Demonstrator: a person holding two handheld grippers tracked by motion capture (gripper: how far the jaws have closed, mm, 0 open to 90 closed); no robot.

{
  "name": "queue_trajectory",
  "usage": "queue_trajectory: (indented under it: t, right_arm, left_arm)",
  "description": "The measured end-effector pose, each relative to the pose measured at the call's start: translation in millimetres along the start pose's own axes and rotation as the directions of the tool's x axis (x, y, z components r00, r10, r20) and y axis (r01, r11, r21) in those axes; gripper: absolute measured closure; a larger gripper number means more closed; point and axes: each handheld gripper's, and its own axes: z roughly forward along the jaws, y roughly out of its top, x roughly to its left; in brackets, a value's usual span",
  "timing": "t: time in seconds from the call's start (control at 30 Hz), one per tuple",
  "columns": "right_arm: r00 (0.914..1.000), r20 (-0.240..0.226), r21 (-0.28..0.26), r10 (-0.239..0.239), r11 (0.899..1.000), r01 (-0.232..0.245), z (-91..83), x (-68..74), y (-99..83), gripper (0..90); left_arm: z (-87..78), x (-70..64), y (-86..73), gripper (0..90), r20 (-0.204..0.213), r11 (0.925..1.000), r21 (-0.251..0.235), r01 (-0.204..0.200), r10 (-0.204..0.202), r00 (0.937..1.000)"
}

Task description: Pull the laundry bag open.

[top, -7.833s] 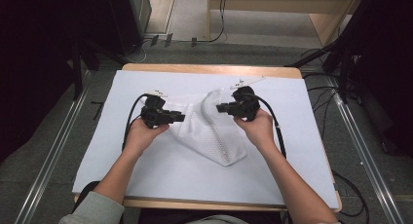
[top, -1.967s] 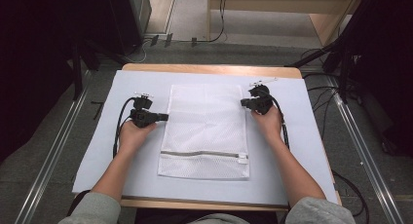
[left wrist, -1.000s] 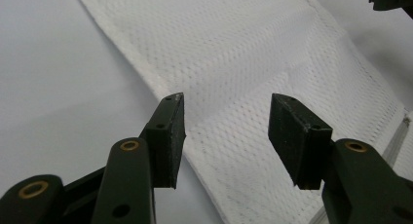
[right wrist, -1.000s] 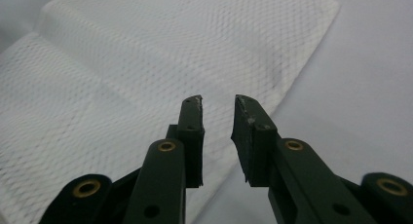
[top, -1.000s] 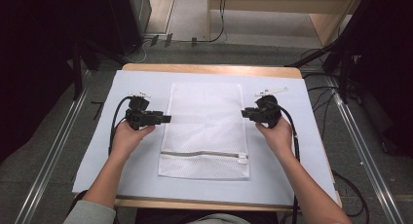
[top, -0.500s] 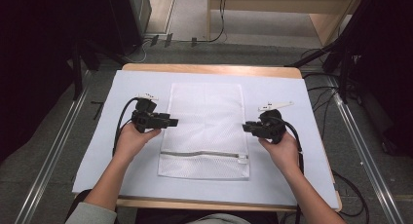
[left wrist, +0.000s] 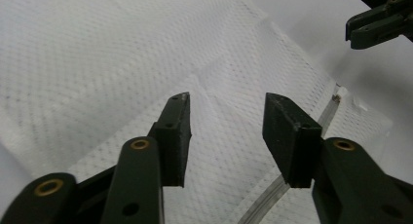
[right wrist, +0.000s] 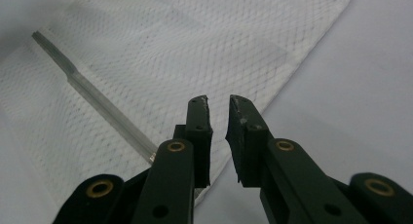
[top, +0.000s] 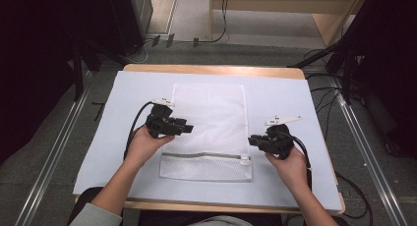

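High view: a white mesh bag (top: 210, 130) flat on a pale sheet (top: 295, 103) over the table (top: 211, 69), zip (top: 204, 156) running straight across near its 6 o'clock end. Left gripper (top: 186, 129) over the bag's 9 o'clock edge, pointing toward 3 o'clock, held in the left hand (top: 142, 145). Right gripper (top: 252, 139) at the bag's 3 o'clock edge, just above the zip's end, pointing toward 9 o'clock, held in the right hand (top: 290, 162). A cable looping back from each gripper along the forearm. Jaw gaps too small to read from here.

Left gripper view: left gripper (left wrist: 226, 124) with jaws well apart, nothing between them, poised over the mesh bag (left wrist: 122, 68). Zip (left wrist: 321, 121) slanting from 6 o'clock up toward 2 o'clock, passing under the jaw at right. Right gripper (left wrist: 358, 31) at 2 o'clock, well apart, over the pale sheet (left wrist: 311, 9).

Right gripper view: right gripper (right wrist: 218, 118) with jaws almost together, a thin gap left, nothing pinched between them. Tips right at the edge of the mesh bag (right wrist: 195, 44); contact impossible to tell. Zip (right wrist: 97, 100) slanting from 10 o'clock down to the jaw at left. Pale sheet (right wrist: 355, 87) bare toward 3 o'clock.
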Motion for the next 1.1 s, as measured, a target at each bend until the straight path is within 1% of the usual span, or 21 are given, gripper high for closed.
queue_trajectory:
  t: [0.03,0.07,0.13,0.17,0.2,0.23,0.3,0.43,0.47,0.53,0.63,0.7,0.73,0.77,0.8,0.87,0.9,0.93,0.97,1.0,1.1]
  right_arm:
    - [1.0,0.001,0.003,-0.001,1.0,0.001,-0.1,1.1,-1.0,82.0]
    - [1.0,0.004,0.009,-0.004,1.0,0.004,-0.4,2.6,-2.4,82.8]
    - [1.0,0.004,0.017,-0.008,1.0,0.008,-0.4,4.2,-4.5,84.6]
    - [1.0,-0.001,0.022,0.001,1.0,-0.001,-0.4,4.8,-4.9,86.4]
    - [1.0,-0.001,0.025,0.005,1.0,-0.005,-0.1,5.0,-5.2,87.8]
    - [1.0,-0.003,0.032,0.009,0.999,-0.009,0.4,5.3,-5.8,90.0]
    - [0.9999,-0.007,0.05,0.011,0.999,-0.011,2.0,6.3,-7.3,90.0]
    - [0.9998,-0.014,0.072,0.015,0.997,-0.014,6.4,6.4,-10.1,90.0]
    - [0.9997,-0.012,0.077,0.02,0.997,-0.019,7.3,6.5,-10.9,90.0]
    - [0.9997,-0.012,0.087,0.023,0.996,-0.021,8.6,6.4,-12.5,90.0]
    - [0.9996,-0.014,0.095,0.025,0.995,-0.023,9.2,6.0,-15.1,90.0]
    - [0.9994,-0.013,0.099,0.033,0.995,-0.031,8.9,4.9,-16.7,90.0]
    - [0.9991,-0.014,0.1,0.041,0.994,-0.039,9.0,4.7,-17.3,90.0]
    - [0.9991,-0.017,0.101,0.039,0.994,-0.037,9.4,4.0,-18.0,90.0]
    - [0.9991,-0.017,0.107,0.038,0.994,-0.036,9.6,4.3,-18.5,90.0]
    - [0.9991,-0.018,0.111,0.039,0.993,-0.037,10.5,5.5,-19.4,90.0]
    - [0.9991,-0.016,0.113,0.04,0.993,-0.038,11.5,6.8,-19.8,90.0]
    - [0.9992,-0.015,0.118,0.038,0.992,-0.036,12.3,7.0,-20.1,90.0]
    - [0.9991,-0.016,0.119,0.039,0.992,-0.037,13.4,7.1,-20.3,90.0]
    - [0.9989,-0.016,0.122,0.043,0.992,-0.041,15.0,7.1,-20.6,90.0]
    - [0.9991,-0.024,0.141,0.036,0.99,-0.032,21.1,6.6,-21.2,90.0]
  left_arm:
    - [1.2,-2.9,0.3,58.5,0.005,1.0,0.0,-0.008,0.008,1.0]
    - [2.4,-5.7,1.2,61.4,0.024,1.0,0.007,-0.004,0.004,0.9997]
    - [4.6,-11.0,2.0,67.6,0.042,1.0,0.0,-0.006,0.006,0.9991]
    - [5.7,-12.9,2.4,71.9,0.048,0.9999,0.0,-0.013,0.013,0.9988]
    - [7.2,-15.7,3.0,74.1,0.056,0.9998,0.0,-0.021,0.021,0.9982]
    - [9.1,-19.1,3.7,77.2,0.073,0.9994,-0.001,-0.034,0.034,0.9967]
    - [12.8,-23.8,4.4,81.7,0.097,0.9988,0.008,-0.048,0.046,0.9942]
    - [24.8,-34.5,5.1,88.4,0.117,0.9951,0.032,-0.093,0.089,0.9891]
    - [27.3,-36.1,5.2,90.0,0.122,0.9948,0.036,-0.096,0.091,0.9883]
    - [34.3,-39.8,5.4,90.0,0.136,0.9934,0.043,-0.107,0.1,0.9856]
    - [42.7,-43.8,5.2,90.0,0.146,0.9911,0.062,-0.118,0.108,0.9835]
    - [49.2,-45.8,4.3,90.0,0.154,0.9902,0.065,-0.124,0.112,0.9816]
    - [52.5,-46.4,3.7,90.0,0.162,0.9895,0.074,-0.124,0.111,0.9804]
    - [56.7,-46.8,2.9,90.0,0.179,0.9904,0.078,-0.114,0.099,0.9789]
    - [60.0,-47.8,2.3,90.0,0.178,0.9905,0.084,-0.109,0.093,0.9796]
    - [66.0,-51.6,1.4,90.0,0.177,0.9866,0.097,-0.131,0.113,0.9777]
    - [68.4,-53.9,0.8,90.0,0.177,0.9862,0.098,-0.134,0.115,0.9776]
    - [70.4,-55.1,0.4,90.0,0.183,0.9853,0.098,-0.14,0.12,0.9758]
    - [72.7,-57.1,0.0,90.0,0.182,0.9839,0.106,-0.144,0.123,0.9756]
    - [76.0,-58.7,-0.7,90.0,0.194,0.9818,0.115,-0.151,0.127,0.9728]
    - [84.5,-62.1,-3.5,90.0,0.205,0.9778,0.14,-0.156,0.125,0.9708]
